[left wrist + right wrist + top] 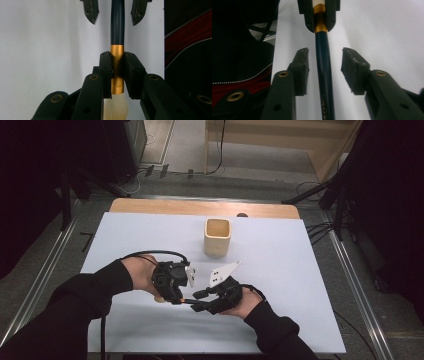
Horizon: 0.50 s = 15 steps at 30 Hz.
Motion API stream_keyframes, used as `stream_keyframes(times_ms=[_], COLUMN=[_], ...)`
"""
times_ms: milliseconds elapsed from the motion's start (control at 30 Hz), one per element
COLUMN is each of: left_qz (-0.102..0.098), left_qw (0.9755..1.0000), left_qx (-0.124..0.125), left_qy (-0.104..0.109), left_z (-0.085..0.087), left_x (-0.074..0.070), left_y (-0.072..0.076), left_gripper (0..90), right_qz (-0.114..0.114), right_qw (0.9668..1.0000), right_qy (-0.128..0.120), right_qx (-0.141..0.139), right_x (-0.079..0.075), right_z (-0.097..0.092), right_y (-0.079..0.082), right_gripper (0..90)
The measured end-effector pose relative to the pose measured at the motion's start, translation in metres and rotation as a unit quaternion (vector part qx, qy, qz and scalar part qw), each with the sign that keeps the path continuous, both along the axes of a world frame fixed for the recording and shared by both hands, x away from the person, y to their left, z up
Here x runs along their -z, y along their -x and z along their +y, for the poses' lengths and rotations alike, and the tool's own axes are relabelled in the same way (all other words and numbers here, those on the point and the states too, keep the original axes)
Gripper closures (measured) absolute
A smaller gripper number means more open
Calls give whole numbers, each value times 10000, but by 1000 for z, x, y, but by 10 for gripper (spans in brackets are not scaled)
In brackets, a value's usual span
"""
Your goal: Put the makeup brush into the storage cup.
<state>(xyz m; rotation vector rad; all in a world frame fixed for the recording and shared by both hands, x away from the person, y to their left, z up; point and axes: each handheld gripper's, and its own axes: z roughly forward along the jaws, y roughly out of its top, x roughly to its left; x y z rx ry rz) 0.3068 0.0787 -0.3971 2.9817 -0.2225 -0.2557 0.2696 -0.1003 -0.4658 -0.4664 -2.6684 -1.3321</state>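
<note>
A brush with a dark blue handle [323,75], a gold ferrule [117,53] and pale bristles [116,107] lies along both grippers. My left gripper [117,57] is shut on the gold ferrule, with the bristles toward its body. Facing it, my right gripper [325,62] has its jaws on either side of the blue handle, and a gap shows between each pad and the handle. From above, the left gripper [175,292] and right gripper [200,301] meet tip to tip over the near middle of the table.
A light wooden square cup [217,237] stands upright behind the grippers, mid-table. The white table cover [290,250] lies bare to the right and left. The person's dark sleeves come in from the bottom edge. Cables and stands sit on the floor beyond.
</note>
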Motion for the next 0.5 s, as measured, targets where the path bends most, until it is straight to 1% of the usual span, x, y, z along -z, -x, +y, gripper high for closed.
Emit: stream_keyframes(times_ms=[33, 67, 100, 133, 167, 333, 367, 400, 433, 467, 500], left_qz=[42, 42, -1, 15, 3, 70, 76, 115, 95, 126, 98], left_qw=[10000, 10000, 10000, 10000, 10000, 10000, 10000, 9999, 9999, 9999, 9999], left_qx=[-5, -5, 17, 19, 47, -26, -41, -47, -31, -53, -38], left_qy=[36, 36, 33, 23, -12, 59, 25, 65, 60, 63, 77], left_z=[-1, -1, -1, -2, -2, -1, -1, 0, 0, 0, 1], left_x=[0, 0, 0, 0, 0, 3, 3, 4, 3, 4, 3], left_y=[1, 1, 2, 2, 2, 2, 1, 1, 0, 0, 0], left_gripper=[780, 780, 780, 780, 780, 780, 780, 780, 780, 780, 780], right_qz=[-40, -40, -28, -25, -25, -10, -10, -7, 14, 14, 44], right_qw=[10000, 10000, 10000, 10000, 10000, 10000, 10000, 10000, 10000, 10000, 10000], right_qy=[-8, -8, -3, 17, 17, 16, 16, 7, -10, -10, -20], right_qx=[-58, -58, -61, -23, -23, -94, -94, -94, -96, -96, -83], right_x=[1, 1, 0, 1, 1, 3, 3, 2, 3, 3, 3], right_z=[2, 2, 2, 4, 4, 7, 7, 7, 7, 7, 8], right_y=[1, 1, 2, 2, 2, 1, 1, 1, 1, 1, 1], right_gripper=[639, 639, 655, 702, 702, 763, 763, 774, 775, 775, 777])
